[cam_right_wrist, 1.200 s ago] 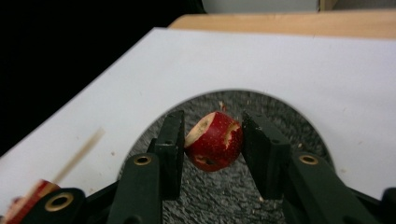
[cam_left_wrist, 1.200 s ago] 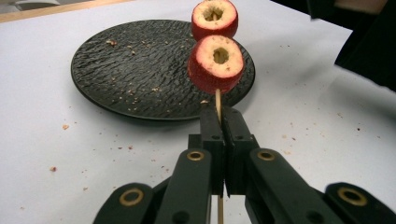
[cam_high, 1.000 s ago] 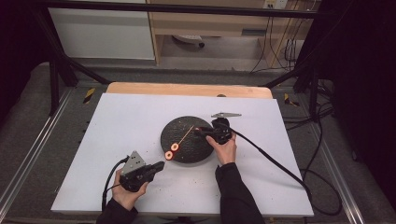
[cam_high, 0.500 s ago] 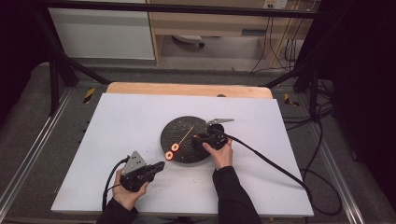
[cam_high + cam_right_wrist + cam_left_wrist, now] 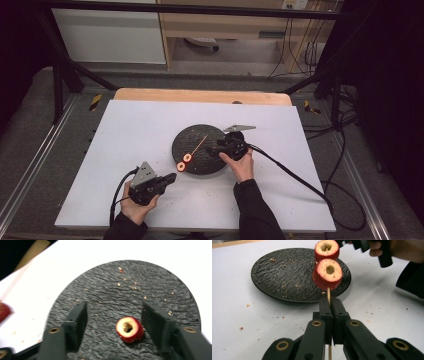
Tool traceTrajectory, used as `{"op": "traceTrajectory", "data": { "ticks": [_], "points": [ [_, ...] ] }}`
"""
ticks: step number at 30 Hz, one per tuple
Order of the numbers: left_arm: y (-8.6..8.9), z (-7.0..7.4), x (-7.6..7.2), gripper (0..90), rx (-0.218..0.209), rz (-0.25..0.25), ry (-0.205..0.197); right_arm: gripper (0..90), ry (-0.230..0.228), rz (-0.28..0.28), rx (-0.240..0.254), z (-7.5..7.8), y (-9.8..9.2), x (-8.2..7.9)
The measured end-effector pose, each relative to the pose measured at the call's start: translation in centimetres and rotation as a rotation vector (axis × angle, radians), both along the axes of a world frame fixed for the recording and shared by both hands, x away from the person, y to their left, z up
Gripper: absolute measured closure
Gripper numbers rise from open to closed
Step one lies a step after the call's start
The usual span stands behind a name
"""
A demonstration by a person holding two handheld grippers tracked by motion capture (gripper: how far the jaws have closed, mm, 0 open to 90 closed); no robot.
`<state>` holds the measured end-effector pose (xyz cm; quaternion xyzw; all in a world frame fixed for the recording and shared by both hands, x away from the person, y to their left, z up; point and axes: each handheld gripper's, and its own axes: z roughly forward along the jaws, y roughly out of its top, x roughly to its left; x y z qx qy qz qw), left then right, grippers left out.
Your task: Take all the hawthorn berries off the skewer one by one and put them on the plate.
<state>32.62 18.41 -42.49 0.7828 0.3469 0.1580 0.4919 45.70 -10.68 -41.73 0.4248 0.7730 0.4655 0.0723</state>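
Left gripper: the black two-jaw left gripper (image 5: 170,178) sits low over the white table (image 5: 125,130), held in the person's left hand (image 5: 135,205); its jaws are pressed together, pinching the thin wooden skewer (image 5: 328,293).
Skewer: the stick rises from between those jaws and slants up and away over the near rim of the plate; in the high view its bare tip (image 5: 199,144) points toward the right gripper.
Threaded fruit: two red cored fruit rings (image 5: 327,273) sit on the skewer just beyond the left jaw tips, one right behind the other, pale flesh and centre holes facing the left gripper's camera; in the high view they show as two orange-red rings (image 5: 184,162) at the plate's near left edge.
Plate: the round black textured plate (image 5: 192,137) lies on the table between the two grippers, ahead and to the right of the left one, with pale crumbs (image 5: 130,283) scattered on it.
Loose fruit: one more red cored fruit piece (image 5: 129,329) lies on the plate between the right jaws, nearer the right-hand one and touching neither.
Right gripper: the black two-jaw right gripper (image 5: 216,148) hovers over the plate's right side in the person's right hand (image 5: 241,162); its jaws have just been opening and stand spread, the loose piece in the gap, not gripped.
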Motion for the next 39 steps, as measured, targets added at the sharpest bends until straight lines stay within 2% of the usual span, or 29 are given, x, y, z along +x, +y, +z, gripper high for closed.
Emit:
{"op": "traceTrajectory", "data": {
  "ticks": [4, 6, 7, 11, 18, 23, 25, 27, 31, 39],
  "points": [
    [-0.1, 0.0, 0.0, 88.3, 0.002, -0.002, 0.0, 17.3, -0.006, 0.024, 0.028, 1.3, -0.2, -1.3],
    [-0.1, 0.0, 0.0, 88.3, 0.002, -0.001, 0.001, 14.7, -0.007, 0.031, 0.031, 1.5, -0.3, -1.5],
    [-0.1, 0.0, 0.0, 88.3, 0.003, -0.001, 0.0, 8.8, 0.0, 0.042, 0.038, 1.9, -0.3, -2.1],
    [-0.2, -0.1, 0.0, 88.3, 0.007, -0.003, 0.0, 4.4, 0.005, 0.07, 0.048, 2.3, -0.4, -3.2],
    [-0.6, -0.1, -0.1, 88.3, 0.01, -0.01, 0.0, 3.4, -0.01, 0.097, 0.086, 2.6, -0.5, -5.3],
    [-1.1, -0.3, -0.2, 88.3, 0.016, -0.023, 0.001, 4.0, -0.012, 0.107, 0.104, 2.3, -0.5, -6.2],
    [-1.2, -0.3, -0.3, 88.4, 0.018, -0.028, 0.0, 4.1, -0.012, 0.108, 0.108, 2.2, -0.4, -6.3],
    [-1.4, -0.3, -0.4, 88.3, 0.02, -0.034, -0.001, 4.9, -0.012, 0.108, 0.133, 1.8, -0.5, -6.7],
    [-1.8, -0.4, -0.6, 88.3, 0.029, -0.046, 0.0, 5.9, -0.011, 0.106, 0.142, 1.3, -0.5, -7.0],
    [-2.4, -0.6, -0.9, 88.3, 0.037, -0.064, 0.0, 15.7, -0.003, 0.116, 0.174, 0.7, -0.4, -7.3]
  ]
}}
